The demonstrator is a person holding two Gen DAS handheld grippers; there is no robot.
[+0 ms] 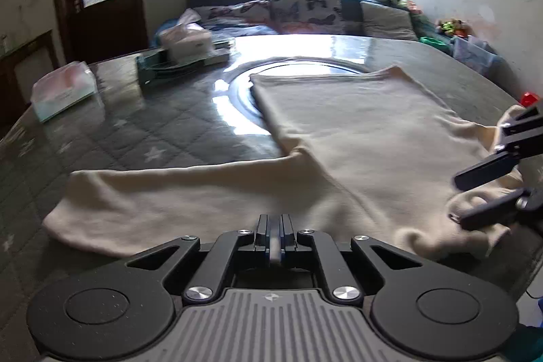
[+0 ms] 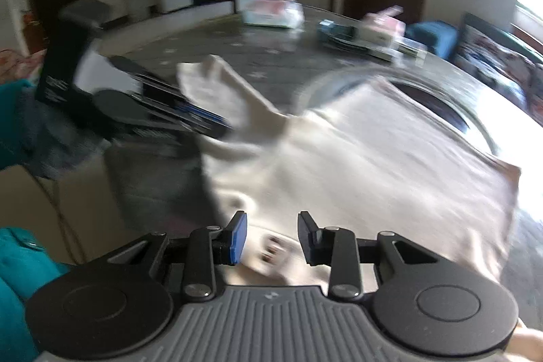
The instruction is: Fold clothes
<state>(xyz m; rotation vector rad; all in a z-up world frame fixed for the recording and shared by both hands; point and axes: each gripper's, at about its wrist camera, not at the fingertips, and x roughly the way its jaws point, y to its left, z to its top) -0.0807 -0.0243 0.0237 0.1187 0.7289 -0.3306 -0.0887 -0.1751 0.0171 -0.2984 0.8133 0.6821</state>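
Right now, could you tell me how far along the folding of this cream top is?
Done: the cream long-sleeved top lies spread flat on the quilted table cover, one sleeve stretched sideways. In hand: the left tool is shut at that sleeve's edge; the right tool is open over the collar label. Left: no fold shows yet.

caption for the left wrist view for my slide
Left gripper shut over a cream garment spread on the quilted table; right gripper open at its edge.
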